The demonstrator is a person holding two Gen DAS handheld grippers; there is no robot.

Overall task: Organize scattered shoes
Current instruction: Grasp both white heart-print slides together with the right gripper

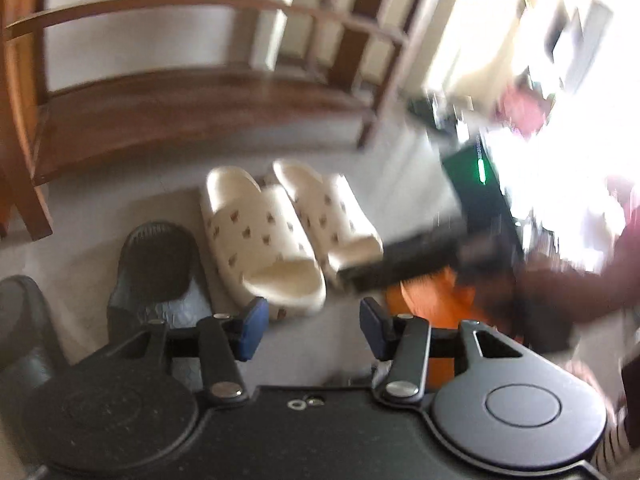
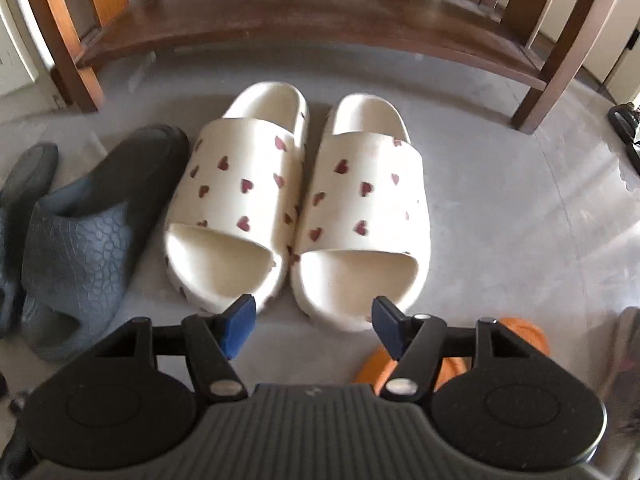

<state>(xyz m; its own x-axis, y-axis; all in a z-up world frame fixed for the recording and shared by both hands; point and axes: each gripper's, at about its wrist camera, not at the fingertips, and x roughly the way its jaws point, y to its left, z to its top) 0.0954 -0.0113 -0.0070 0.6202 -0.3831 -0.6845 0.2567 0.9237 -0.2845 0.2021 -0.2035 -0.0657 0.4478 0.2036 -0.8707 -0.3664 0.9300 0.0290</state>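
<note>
Two cream slippers with red hearts, one [image 2: 236, 200] and the other [image 2: 360, 200], lie side by side on the grey floor with their toes towards me. Left of them lies a grey-blue slipper [image 2: 80, 248], and its mate [image 2: 24, 184] shows at the far left edge. An orange slipper [image 2: 520, 336] peeks out under my right finger. My right gripper [image 2: 314, 330] hovers open just before the cream toes, holding nothing. In the blurred left wrist view my left gripper [image 1: 312, 330] is open and empty, near the cream pair [image 1: 264, 240], the dark slipper [image 1: 160, 276] and the orange slipper [image 1: 432, 300].
A low wooden bench [image 2: 304, 12] stands behind the slippers, its legs at both sides. In the left wrist view a blurred black device with a green light [image 1: 476, 184] and a dark red sleeve [image 1: 580, 280] fill the right side. Black gear [image 2: 624, 120] lies far right.
</note>
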